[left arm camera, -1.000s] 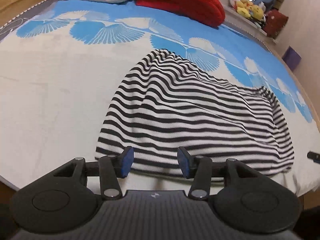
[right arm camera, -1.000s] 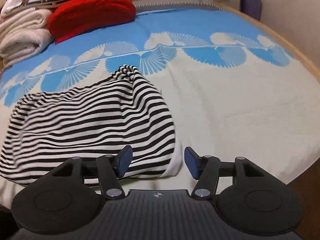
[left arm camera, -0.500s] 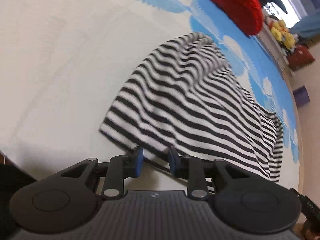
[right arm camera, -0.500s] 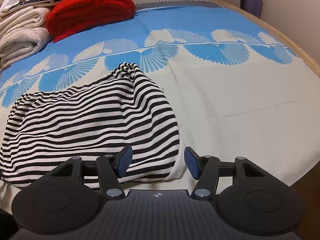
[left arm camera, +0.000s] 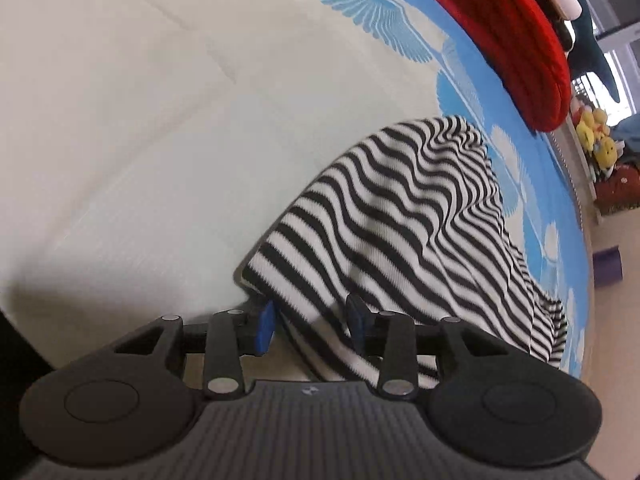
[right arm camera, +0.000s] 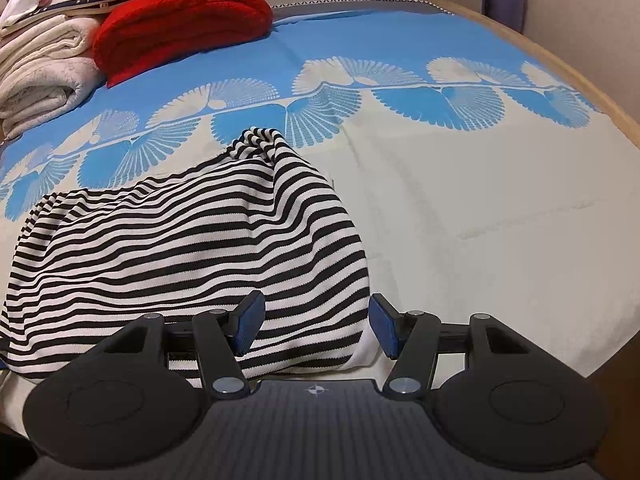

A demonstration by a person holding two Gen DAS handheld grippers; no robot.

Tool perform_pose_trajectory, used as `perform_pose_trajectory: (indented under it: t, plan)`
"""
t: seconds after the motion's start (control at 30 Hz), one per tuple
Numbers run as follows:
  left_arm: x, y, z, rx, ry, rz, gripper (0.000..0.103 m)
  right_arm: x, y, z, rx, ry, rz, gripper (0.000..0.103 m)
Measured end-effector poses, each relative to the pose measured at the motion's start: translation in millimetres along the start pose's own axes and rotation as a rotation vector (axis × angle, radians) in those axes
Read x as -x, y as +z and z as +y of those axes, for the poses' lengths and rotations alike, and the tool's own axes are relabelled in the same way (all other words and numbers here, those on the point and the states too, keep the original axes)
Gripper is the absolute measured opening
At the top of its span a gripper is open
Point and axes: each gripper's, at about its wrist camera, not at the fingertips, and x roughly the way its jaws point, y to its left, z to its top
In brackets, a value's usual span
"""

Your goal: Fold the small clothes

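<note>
On the bed (right arm camera: 460, 208), a black-and-white striped knit garment (right arm camera: 192, 248) lies rumpled. Each hand-held gripper, left (left arm camera: 310, 322) and right (right arm camera: 316, 328), straddles a near corner unclenched, apparently positioned for lifting a fold; left jaws just widened.

No words, brand names or numbers can be read anywhere; each gripper body carries only a small, faint emblem near its front edge, too small to make out.

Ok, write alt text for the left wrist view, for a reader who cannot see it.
The left gripper reaches the near corner of a black-and-white striped garment lying on a cream and blue bedspread, its jaws apart with the fabric's edge between them, having just opened a little. A red blanket lies farther back.
</note>
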Motion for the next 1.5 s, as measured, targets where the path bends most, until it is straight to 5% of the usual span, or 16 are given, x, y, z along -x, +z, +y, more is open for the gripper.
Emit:
perform_pose_trajectory:
  t: [0.17, 0.23, 0.33, 0.57, 0.83, 1.03, 1.23, 1.5]
  plan:
    - [-7.2, 2.6, -7.9, -0.022, 0.003, -0.036, 0.039, -1.4, -0.5, -3.3, -0.01, -0.009, -0.002, 0.059]
    - [-7.7, 2.7, -10.3, -0.042, 0.012, -0.042, 0.018, -1.7, -0.8, -5.8, -0.019, -0.016, -0.003, 0.059]
    - [-5.7, 3.8, -9.8, -0.05, 0.006, -0.043, 0.01, -1.6, -0.7, -8.5, -0.04, -0.026, -0.007, 0.059]
    - [30.2, 9.1, -14.5, -0.149, -0.018, -0.149, 0.008, -1.7, 4.2, -5.8, -0.072, -0.044, -0.038, 0.059]
    - [58.2, 20.3, 14.4, -0.171, 0.146, -0.242, 0.008, -0.9, 9.9, 1.7, -0.066, -0.058, -0.078, 0.058]
    - [74.6, 16.9, -10.5, -0.278, 0.165, -0.287, 0.008, 8.6, 16.3, -12.4, -0.106, -0.062, -0.124, 0.058]
    - [96.0, -20.1, -116.2, -0.525, 0.028, -0.355, 0.008, 22.5, 26.6, -34.9, -0.161, -0.044, -0.192, 0.055]
    - [57.5, -143.4, -272.4, -0.852, -0.296, -0.203, 0.007, 32.0, 34.1, -65.1, -0.18, -0.031, -0.243, 0.033]
